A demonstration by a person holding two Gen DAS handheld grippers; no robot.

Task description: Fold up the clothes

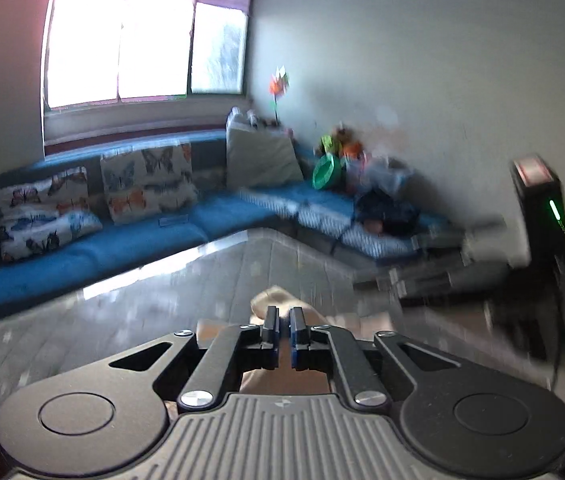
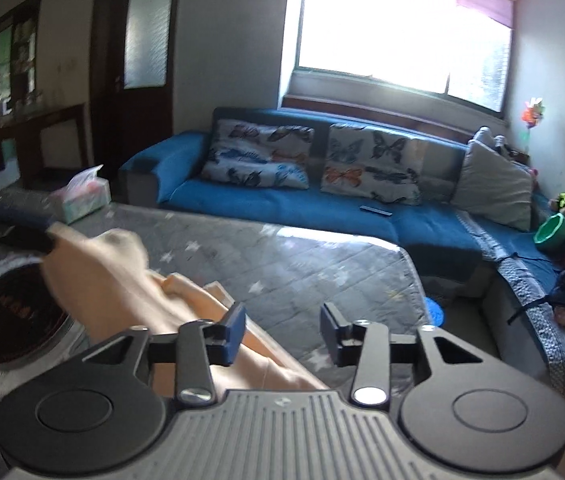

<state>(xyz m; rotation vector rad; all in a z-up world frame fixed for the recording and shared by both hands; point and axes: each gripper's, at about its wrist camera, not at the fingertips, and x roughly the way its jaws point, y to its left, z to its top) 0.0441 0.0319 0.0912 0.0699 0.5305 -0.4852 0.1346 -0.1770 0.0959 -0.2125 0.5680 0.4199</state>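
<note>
Left claw (image 1: 284, 316) pinches the beige garment (image 2: 130, 280) aloft; right claw (image 2: 282, 320) hangs open, tilted down.

A grey quilted cover printed with pale stars dresses the tabletop (image 2: 302, 264). On it, a peach garment (image 2: 186, 312) lies bunched at seven o'clock, a round dark hotplate (image 2: 10, 320) at nine, and a tissue box (image 2: 82, 196) at the far edge, eleven o'clock.

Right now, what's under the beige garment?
Under the beige garment: the grey quilted table cover, and at its left, part of a round black cooktop. Whatever lies beneath the folds is hidden.
</note>
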